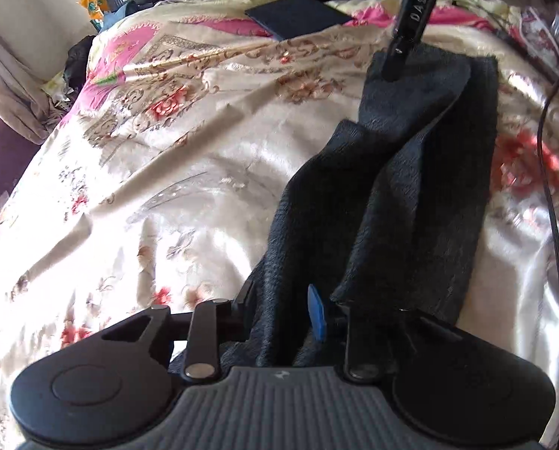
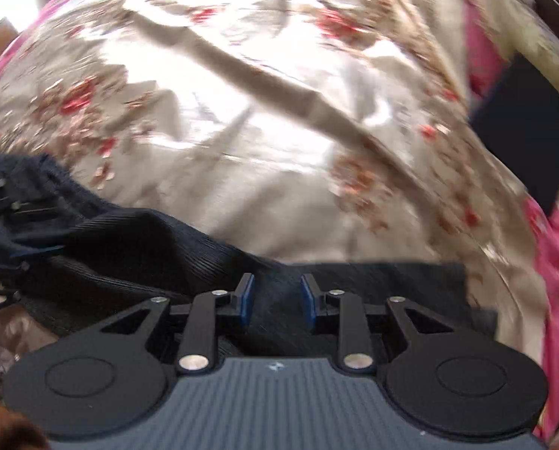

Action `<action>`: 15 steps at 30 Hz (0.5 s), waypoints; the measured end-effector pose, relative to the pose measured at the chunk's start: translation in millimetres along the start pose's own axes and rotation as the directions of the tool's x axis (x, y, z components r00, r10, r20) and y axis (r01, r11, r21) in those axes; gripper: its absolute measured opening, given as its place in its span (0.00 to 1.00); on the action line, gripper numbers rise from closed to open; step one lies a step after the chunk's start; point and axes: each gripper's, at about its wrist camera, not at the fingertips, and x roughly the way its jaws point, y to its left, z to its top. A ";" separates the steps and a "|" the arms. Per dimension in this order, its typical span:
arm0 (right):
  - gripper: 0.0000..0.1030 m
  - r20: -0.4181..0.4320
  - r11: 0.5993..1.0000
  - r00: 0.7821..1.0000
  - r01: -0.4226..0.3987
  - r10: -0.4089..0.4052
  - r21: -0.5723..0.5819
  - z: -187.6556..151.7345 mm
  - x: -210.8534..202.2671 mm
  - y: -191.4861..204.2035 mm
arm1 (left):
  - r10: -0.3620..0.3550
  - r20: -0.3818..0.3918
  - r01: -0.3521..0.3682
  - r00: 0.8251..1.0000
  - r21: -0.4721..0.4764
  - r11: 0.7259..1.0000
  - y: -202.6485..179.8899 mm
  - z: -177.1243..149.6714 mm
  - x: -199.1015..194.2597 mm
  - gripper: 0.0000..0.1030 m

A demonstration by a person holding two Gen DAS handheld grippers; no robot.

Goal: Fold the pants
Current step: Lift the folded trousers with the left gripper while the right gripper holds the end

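The dark pants (image 1: 403, 187) are lying on a shiny cream bedspread (image 1: 189, 172) printed with red and pink flowers, stretched as a long band running away from the left gripper (image 1: 294, 311) toward the far side of the bed. In the left wrist view the near end of the cloth is bunching up between that gripper's fingers; one blue pad (image 1: 316, 311) is showing, the other is hidden behind the fabric, and whether the pads are pressing on the cloth cannot be told. At the far end of the band the right gripper (image 1: 395, 63) is reaching down onto the pants. In the right wrist view the right gripper's (image 2: 277, 300) blue pads (image 2: 246, 300) are standing apart with dark cloth (image 2: 129, 247) passing between them, not pinched, so this gripper is released. The left gripper's fingers (image 2: 2, 225) are showing at that view's left edge, against the ribbed waistband. A flat dark folded item (image 1: 298, 15) is resting on the bedspread well apart from the pants, near the far edge. A black cable (image 1: 553, 172) is hanging along the right side. The right wrist view is blurred.
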 end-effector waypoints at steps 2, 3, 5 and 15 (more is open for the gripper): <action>0.27 -0.036 0.980 0.998 0.065 -0.060 0.187 -19.8 1.5 -36.6 | -0.049 0.015 0.049 0.999 0.001 0.999 -11.0 8.0 4.3 0.46; 0.28 -0.049 0.956 0.997 0.076 -0.064 0.284 -31.2 2.5 -54.7 | -0.060 0.020 0.059 0.998 0.023 0.998 -20.8 11.5 8.5 0.46; 0.29 -0.045 0.888 0.998 0.050 -0.033 0.456 -54.6 3.5 -83.7 | -0.084 0.034 0.081 0.996 0.072 0.994 -38.7 15.6 14.1 0.46; 0.38 0.096 0.710 0.995 -0.087 0.028 0.699 -100.3 18.1 -125.9 | -0.083 0.058 0.062 0.995 0.291 0.955 -104.4 40.6 46.5 0.51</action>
